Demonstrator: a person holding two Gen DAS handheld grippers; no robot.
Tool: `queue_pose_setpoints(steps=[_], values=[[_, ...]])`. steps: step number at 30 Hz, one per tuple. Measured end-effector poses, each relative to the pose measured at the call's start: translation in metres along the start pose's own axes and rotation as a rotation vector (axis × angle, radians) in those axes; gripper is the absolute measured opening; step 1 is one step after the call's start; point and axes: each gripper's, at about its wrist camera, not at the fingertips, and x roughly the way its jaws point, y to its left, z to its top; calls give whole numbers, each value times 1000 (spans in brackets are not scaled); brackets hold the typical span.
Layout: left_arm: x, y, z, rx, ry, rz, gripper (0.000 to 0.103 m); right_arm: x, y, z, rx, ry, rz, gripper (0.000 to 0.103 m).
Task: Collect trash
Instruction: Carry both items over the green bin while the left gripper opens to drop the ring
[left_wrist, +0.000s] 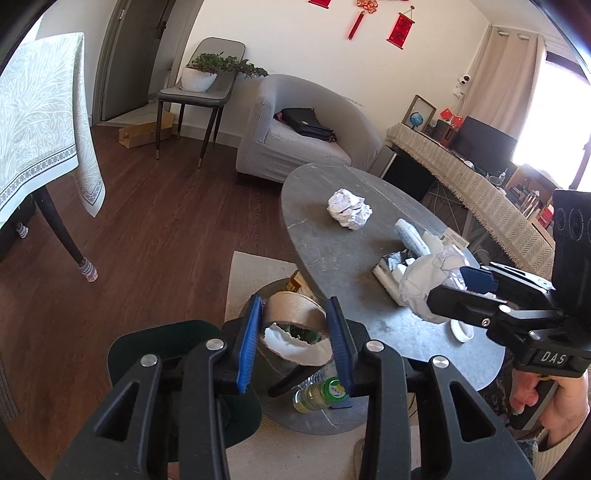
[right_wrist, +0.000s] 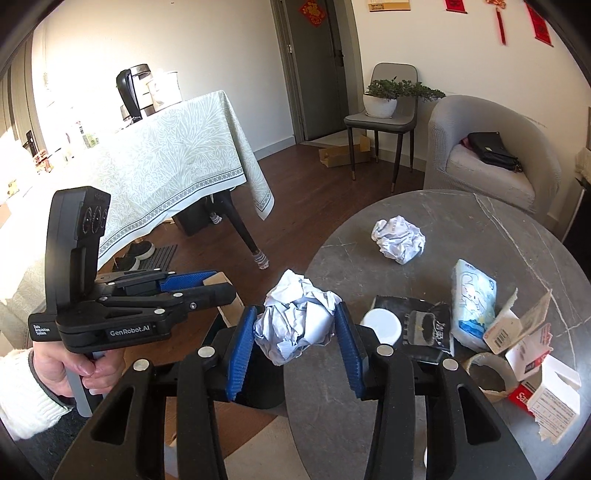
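My left gripper (left_wrist: 295, 343) is shut on a brown tape roll (left_wrist: 295, 332) and holds it in the air beside the table's near edge, above a dark green bin (left_wrist: 177, 365). My right gripper (right_wrist: 293, 332) is shut on a crumpled white paper ball (right_wrist: 295, 317), held over the edge of the grey round table (right_wrist: 480, 221); the ball also shows in the left wrist view (left_wrist: 424, 284). A second crumpled paper ball (right_wrist: 399, 238) lies further back on the table. The left gripper also shows in the right wrist view (right_wrist: 207, 284).
More trash lies on the table: a tissue pack (right_wrist: 474, 306), a black wrapper (right_wrist: 421, 325), a white lid (right_wrist: 380, 326), torn cartons (right_wrist: 532, 350) and another tape roll (right_wrist: 487, 373). A bottle (left_wrist: 321, 395) lies on the lower shelf. An armchair (right_wrist: 491, 147) and a clothed table (right_wrist: 166, 155) stand nearby.
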Motion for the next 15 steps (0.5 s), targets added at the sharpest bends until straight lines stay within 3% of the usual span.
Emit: queue_pose_setpoints(steps=[15], values=[[18, 76, -37, -32, 167, 149, 34, 53, 48, 16, -30, 61, 84, 44]])
